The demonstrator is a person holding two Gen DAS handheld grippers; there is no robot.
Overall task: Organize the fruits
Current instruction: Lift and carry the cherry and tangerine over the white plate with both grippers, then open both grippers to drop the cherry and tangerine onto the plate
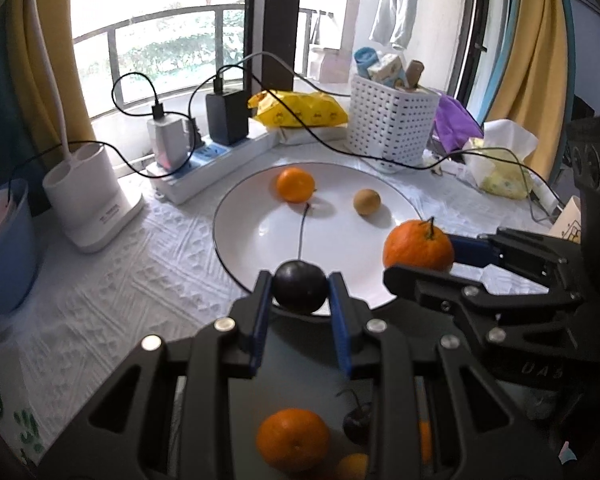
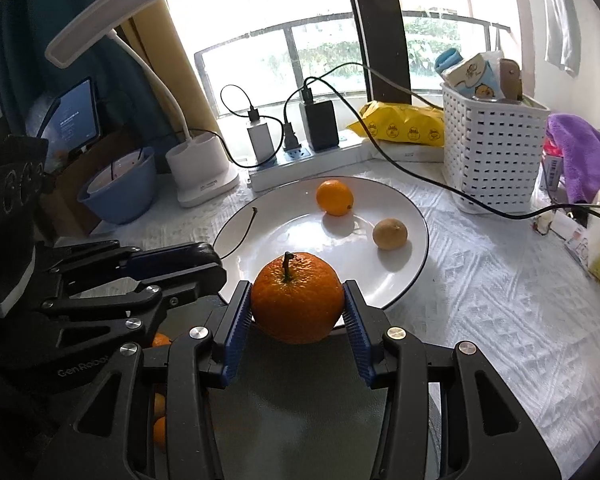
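Window-side bench (image 2: 500, 300) w/ white textured cloth, cluttered at back: power strip (image 2: 312, 160), cables, white basket (image 2: 492, 148). White plate (image 2: 260, 220) sits mid-bench, holding a small orange (image 2: 334, 197) and a brown fruit (image 2: 389, 233), well apart. Left gripper (image 1: 300, 286) is clenched on a dark cherry (image 1: 299, 286) at the plate's near rim, long stem (image 1: 303, 232) pointing up over the plate. Right gripper (image 2: 298, 304) grasps a big orange (image 2: 298, 297), also at the near rim. Risks: both grippers are close together, so they could knock each other on lowering; the round fruits may roll on the smooth plate once let go, bumping the two already there or going over the rim; too much squeeze could bruise the cherry.
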